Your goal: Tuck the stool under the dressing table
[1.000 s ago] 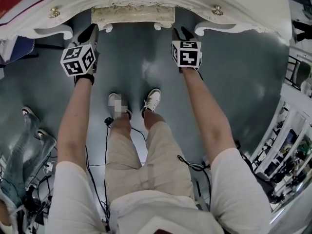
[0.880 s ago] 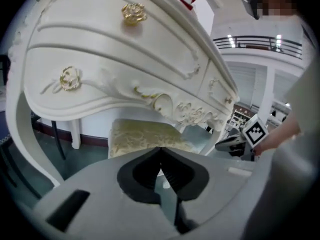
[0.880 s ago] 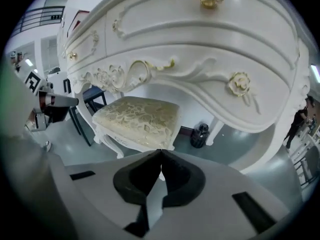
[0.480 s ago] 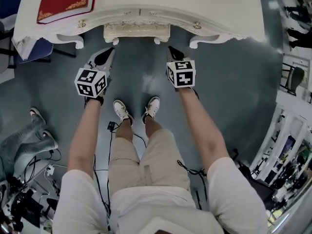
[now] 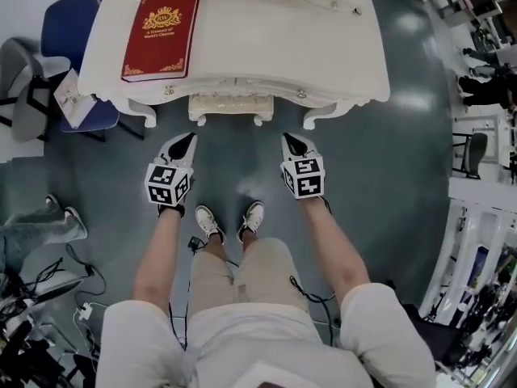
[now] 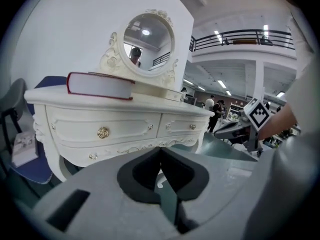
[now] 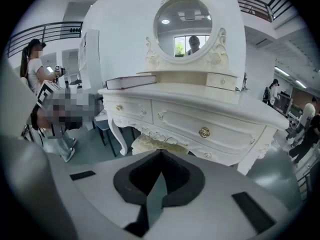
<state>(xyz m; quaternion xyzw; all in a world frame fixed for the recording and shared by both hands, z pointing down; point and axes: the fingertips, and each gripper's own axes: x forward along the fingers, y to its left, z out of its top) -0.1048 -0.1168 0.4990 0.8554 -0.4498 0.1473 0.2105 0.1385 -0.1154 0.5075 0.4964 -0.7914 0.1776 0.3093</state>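
The white dressing table stands at the top of the head view, and the stool's cream seat shows under its front edge between the legs. In the right gripper view the stool sits below the drawers. My left gripper and right gripper hover side by side in front of the table, apart from it. Both are shut with nothing between the jaws. The left gripper points at the drawer front, and the right gripper points toward the stool.
A red book lies on the table's left half, below an oval mirror. A blue chair and a grey chair stand at the left. Another person's legs and cables are at the lower left, shelving at the right.
Both grippers have risen and drawn back from the table's front edge. The head view has pulled up, so the whole tabletop and the book now show.
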